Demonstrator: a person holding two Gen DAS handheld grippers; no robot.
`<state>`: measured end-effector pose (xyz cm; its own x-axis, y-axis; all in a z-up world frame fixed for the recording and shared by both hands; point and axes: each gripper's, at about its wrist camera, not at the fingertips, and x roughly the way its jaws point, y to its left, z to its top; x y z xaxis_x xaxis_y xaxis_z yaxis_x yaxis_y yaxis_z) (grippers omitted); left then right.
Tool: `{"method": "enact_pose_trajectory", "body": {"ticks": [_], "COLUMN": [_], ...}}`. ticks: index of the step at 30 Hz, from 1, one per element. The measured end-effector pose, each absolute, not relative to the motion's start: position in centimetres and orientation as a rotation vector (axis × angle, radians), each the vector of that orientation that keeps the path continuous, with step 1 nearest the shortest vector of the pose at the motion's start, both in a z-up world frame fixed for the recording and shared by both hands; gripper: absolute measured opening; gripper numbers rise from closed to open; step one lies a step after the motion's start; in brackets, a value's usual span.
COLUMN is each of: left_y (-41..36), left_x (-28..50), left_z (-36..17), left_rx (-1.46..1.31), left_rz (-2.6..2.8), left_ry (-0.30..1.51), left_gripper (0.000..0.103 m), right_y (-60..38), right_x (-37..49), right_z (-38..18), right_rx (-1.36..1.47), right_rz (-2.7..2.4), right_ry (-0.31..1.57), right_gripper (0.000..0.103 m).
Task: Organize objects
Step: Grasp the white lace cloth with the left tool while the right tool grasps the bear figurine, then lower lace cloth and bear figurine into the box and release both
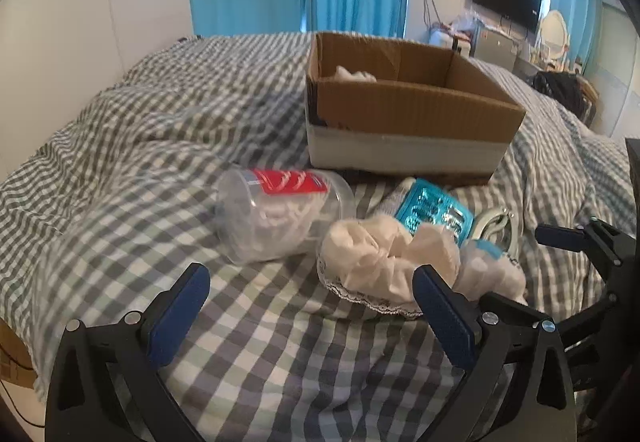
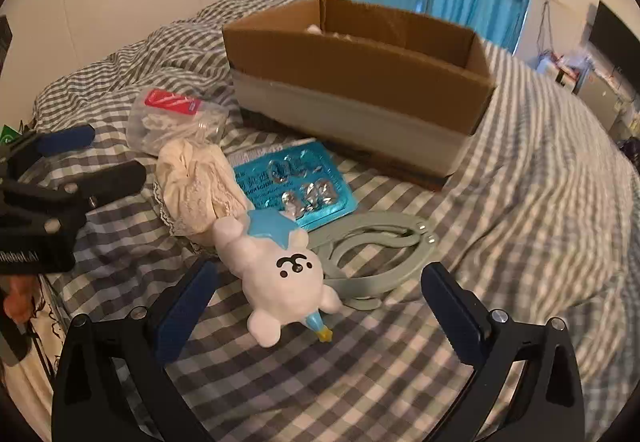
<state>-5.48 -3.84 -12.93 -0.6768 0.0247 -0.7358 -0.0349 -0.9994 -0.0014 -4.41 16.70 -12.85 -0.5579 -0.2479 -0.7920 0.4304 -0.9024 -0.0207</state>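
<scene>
Plush bear (image 2: 286,274) between spread right tongs (image 2: 320,296)

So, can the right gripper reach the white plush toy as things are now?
Probably yes: the right gripper is open, the white plush toy lies just ahead between its jaws, and nothing covers it.

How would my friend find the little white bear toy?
Start at the cardboard box on the checked bed. In front of it lies a blue blister pack, and the plush bear lies just beyond that. It alone has a face and a blue star.
</scene>
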Motion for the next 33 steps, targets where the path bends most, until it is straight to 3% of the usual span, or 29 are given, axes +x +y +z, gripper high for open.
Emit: {"method": "enact_pose_trajectory", "body": {"ticks": [3,5,6,17,18,20,25,29,33], "left_y": [-3.3,-2.9,-2.7,1.8,1.9,2.0,1.6,0.9,0.1], "left_x": [-5.8,-6.1,-6.2,-8.9,-9.0,-9.1,-8.1,-7.1,-5.4], "left_z": [-13.3,-13.3,-13.4,-15.8,-16.0,-16.4,-16.0,-15.3,-14.0], "left_rx": [-1.276,-1.287,-1.293,-1.343,-1.351,-1.381,-1.396,-1.397,-1.361], "left_rz": [2.831,2.821,2.816,2.697,2.689,2.665,2.642,2.635,2.667], "left_ry": [0.037,0.057,0.064,0.116,0.117,0.117,0.100,0.090,0.084], "left_gripper": [0.103,0.103,0.103,0.102,0.099,0.073,0.034,0.021,0.016], "right_y": [16.7,16.9,17.0,21.9,22.1,22.6,23.4,22.7,22.9], "right_x": [-5.1,-5.2,-5.2,-4.3,-4.3,-4.2,-3.5,-2.8,-1.7], "right_z": [-13.5,-13.7,-13.8,-10.9,-11.0,-11.1,-10.4,-10.1,-9.6], "right_rx": [1.234,1.264,1.267,1.190,1.190,1.192,1.178,1.165,1.159], "right_rz": [-2.397,-2.330,-2.303,-2.489,-2.494,-2.506,-2.530,-2.553,-2.581], "right_ry": [0.236,0.177,0.155,0.175,0.159,0.144,0.151,0.170,0.157], "right_gripper": [0.089,0.069,0.051,0.048,0.048,0.048,0.048,0.048,0.048]}}
